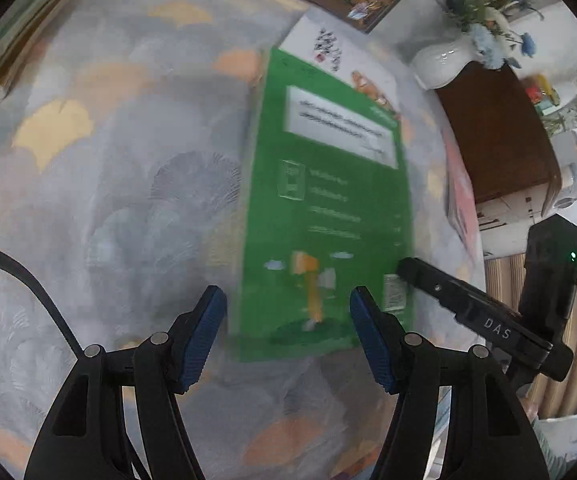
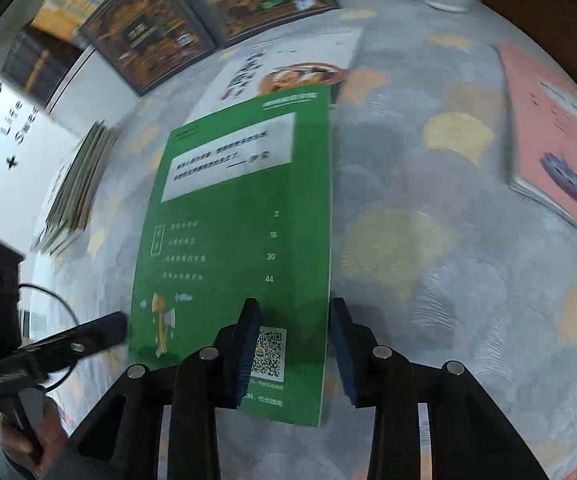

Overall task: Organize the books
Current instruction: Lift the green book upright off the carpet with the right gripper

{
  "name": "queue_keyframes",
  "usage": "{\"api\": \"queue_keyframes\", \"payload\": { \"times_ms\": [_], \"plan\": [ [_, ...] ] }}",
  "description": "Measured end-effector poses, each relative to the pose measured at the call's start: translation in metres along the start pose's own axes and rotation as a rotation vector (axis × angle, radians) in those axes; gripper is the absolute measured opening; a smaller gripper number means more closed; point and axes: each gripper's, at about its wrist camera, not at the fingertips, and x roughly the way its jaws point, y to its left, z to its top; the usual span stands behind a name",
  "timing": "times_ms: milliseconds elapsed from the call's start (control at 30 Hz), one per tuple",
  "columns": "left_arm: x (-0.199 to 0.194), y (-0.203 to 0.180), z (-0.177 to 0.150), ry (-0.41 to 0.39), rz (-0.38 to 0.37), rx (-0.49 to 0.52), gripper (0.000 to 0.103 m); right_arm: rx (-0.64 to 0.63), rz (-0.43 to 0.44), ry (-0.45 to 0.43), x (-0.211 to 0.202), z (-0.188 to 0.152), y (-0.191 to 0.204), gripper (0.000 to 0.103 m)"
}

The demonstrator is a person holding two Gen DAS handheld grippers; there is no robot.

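A green book [image 2: 240, 216] lies flat on the patterned tablecloth [image 2: 428, 260], partly on top of a white book [image 2: 288, 64]. My right gripper [image 2: 294, 320] sits low over the green book's near right corner. One pad rests over the cover by the QR code and the other stands just past the book's right edge, with a clear gap between the pads. In the left wrist view the green book [image 1: 328, 208] is blurred. My left gripper [image 1: 288, 300] hangs open above its near edge with nothing pinched. The right gripper's finger [image 1: 412, 272] touches the book's right edge.
A pink book [image 2: 552, 136] lies to the right. Two dark picture books [image 2: 148, 36] lean at the back and a stack of thin books [image 2: 80, 184] sits at the left. A white vase [image 1: 444, 64] and a wooden cabinet [image 1: 496, 132] stand beyond the table's edge.
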Motion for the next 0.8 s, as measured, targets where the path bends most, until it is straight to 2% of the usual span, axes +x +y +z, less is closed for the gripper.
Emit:
{"api": "queue_keyframes", "payload": {
  "times_ms": [67, 167, 267, 333, 367, 433, 500, 633, 700, 800],
  "plan": [
    [-0.002, 0.002, -0.001, 0.000, 0.007, -0.020, 0.063, 0.031, 0.051, 0.001, -0.004, 0.003, -0.004, 0.035],
    [-0.007, 0.011, -0.005, -0.004, -0.025, -0.053, 0.063, 0.095, 0.195, -0.016, -0.017, 0.009, -0.010, 0.035],
    [-0.009, 0.022, -0.006, -0.003, -0.075, -0.089, 0.063, 0.108, 0.388, -0.047, -0.041, 0.019, 0.002, 0.035],
    [-0.012, 0.030, -0.008, -0.005, -0.120, -0.120, 0.064, 0.087, 0.530, -0.062, -0.055, 0.030, 0.024, 0.035],
    [-0.014, 0.034, -0.009, -0.011, -0.144, -0.144, 0.063, 0.072, 0.563, -0.066, -0.059, 0.035, 0.035, 0.035],
    [-0.027, 0.046, -0.012, -0.026, -0.169, -0.203, 0.063, -0.015, 0.592, -0.056, -0.066, 0.047, 0.077, 0.035],
    [-0.064, 0.068, -0.023, -0.108, -0.150, -0.249, 0.063, -0.098, 0.589, -0.050, -0.069, 0.051, 0.112, 0.035],
    [-0.136, 0.123, -0.050, -0.241, -0.024, -0.349, 0.063, -0.173, 0.637, 0.045, -0.044, 0.046, 0.171, 0.035],
    [-0.161, 0.141, -0.057, -0.275, 0.050, -0.357, 0.063, -0.206, 0.615, 0.091, -0.024, 0.038, 0.195, 0.035],
    [-0.179, 0.154, -0.059, -0.284, 0.094, -0.335, 0.063, -0.218, 0.554, 0.150, -0.002, 0.023, 0.209, 0.035]
  ]
}}
